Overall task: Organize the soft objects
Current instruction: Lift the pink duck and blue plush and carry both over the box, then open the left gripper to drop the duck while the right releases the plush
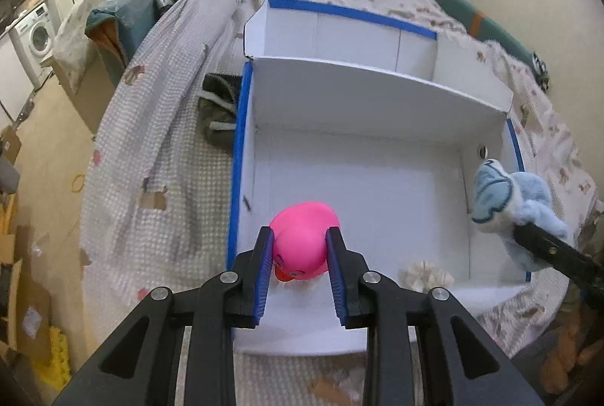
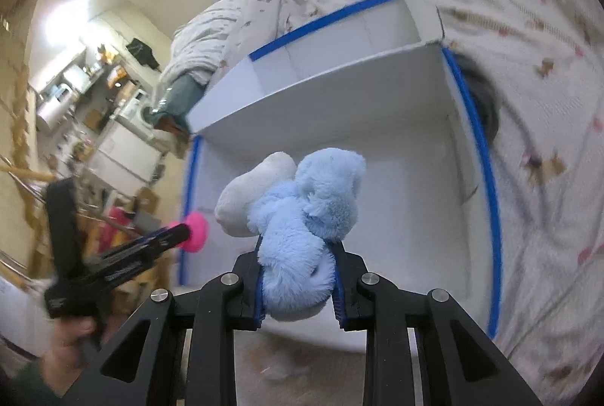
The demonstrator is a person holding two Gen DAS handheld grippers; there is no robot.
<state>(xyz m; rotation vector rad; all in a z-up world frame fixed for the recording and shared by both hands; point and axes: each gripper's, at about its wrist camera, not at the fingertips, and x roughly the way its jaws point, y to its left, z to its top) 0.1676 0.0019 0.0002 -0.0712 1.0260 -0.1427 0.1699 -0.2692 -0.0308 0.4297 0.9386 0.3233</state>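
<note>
Left gripper (image 1: 300, 255): we see its jaws closed part-way on the pink rubber duck (image 1: 302, 241), one blue pad on each side of the toy's body.
Pink rubber duck: gripped between the left jaws, orange beak pointing down toward the camera; it sits over the near left part of the box's front compartment. We cannot tell whether it touches the box floor.
Right gripper (image 2: 298, 277): we see its jaws closed part-way on the blue plush toy (image 2: 302, 217), the fur bulging out between and above the pads.
Blue plush toy: clamped in the right jaws, above the front compartment near its right wall; a white plush part (image 2: 249, 198) projects to its left. In the left wrist view we see the same toy (image 1: 506, 202) at the box's right edge.
White box (image 1: 377, 111): open-topped, blue tape along its rims, split by a white divider into a far compartment and a larger near one; it rests on the bed (image 1: 158, 126).
Box contents: a small white fluffy object (image 1: 424, 274) lies in the near right corner of the front compartment.
Bed: covered with a patterned quilt; a dark green garment (image 1: 219, 111) lies just beside the box's left wall.
Background: a washing machine (image 1: 36, 36) stands well apart at far left.
</note>
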